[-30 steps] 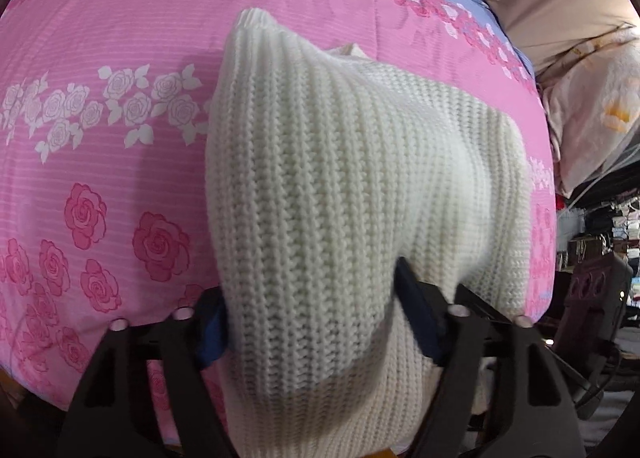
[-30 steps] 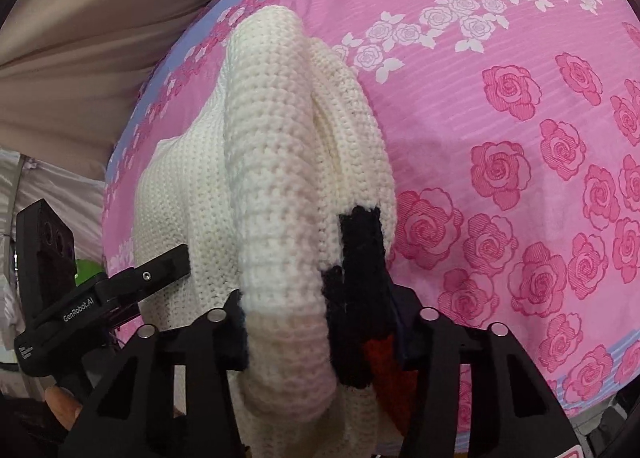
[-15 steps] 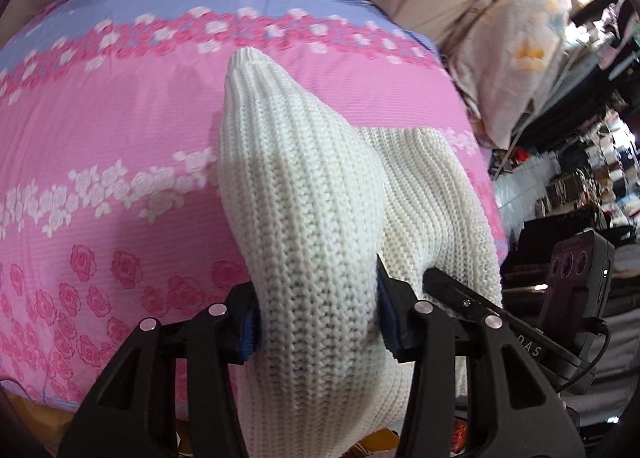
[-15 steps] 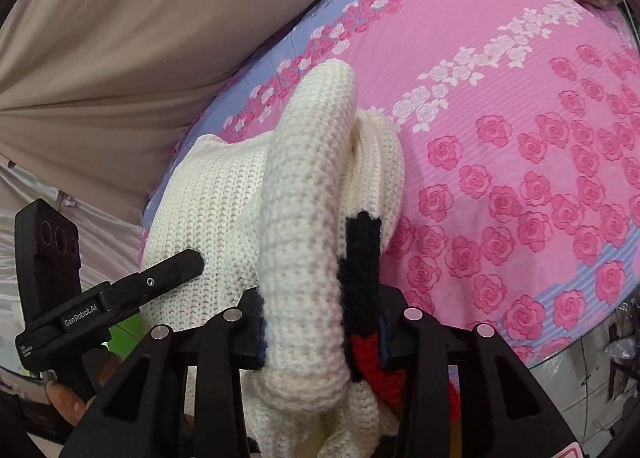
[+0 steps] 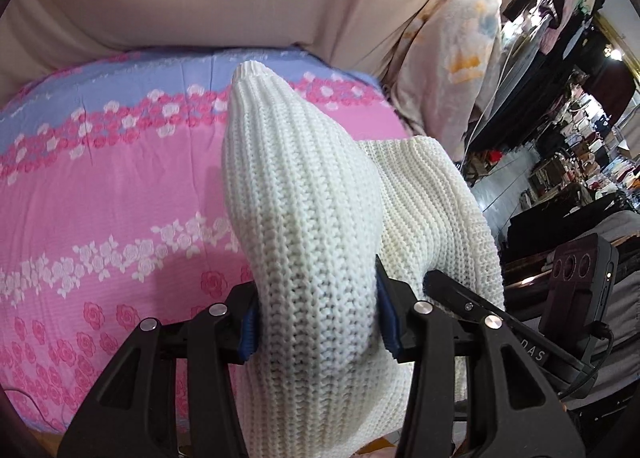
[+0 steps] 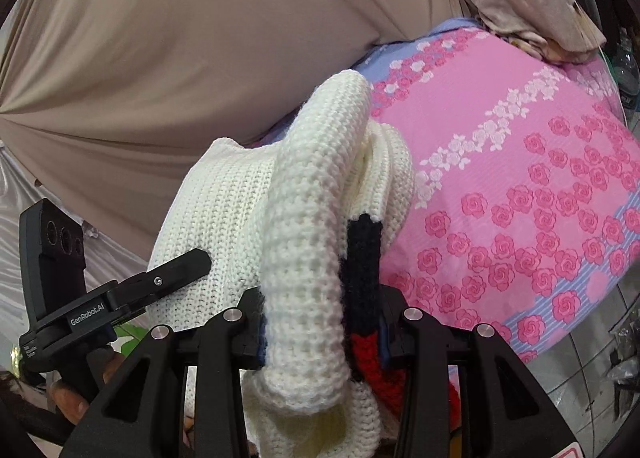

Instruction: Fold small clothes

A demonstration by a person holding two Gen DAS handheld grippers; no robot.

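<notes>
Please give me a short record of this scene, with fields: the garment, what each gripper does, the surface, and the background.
garment: cream knit sweater, bunched; black and red knit patch at one edge
left gripper: shut on the sweater
right gripper: shut on the sweater, at the black and red patch
surface: pink rose-print bed sheet, blue band at the far edge
background: beige curtain
fold state: cannot tell

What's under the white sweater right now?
The pink rose bedsheet shows beneath the lifted white sweater, held by left gripper and right gripper. Anything directly below is covered.
</notes>
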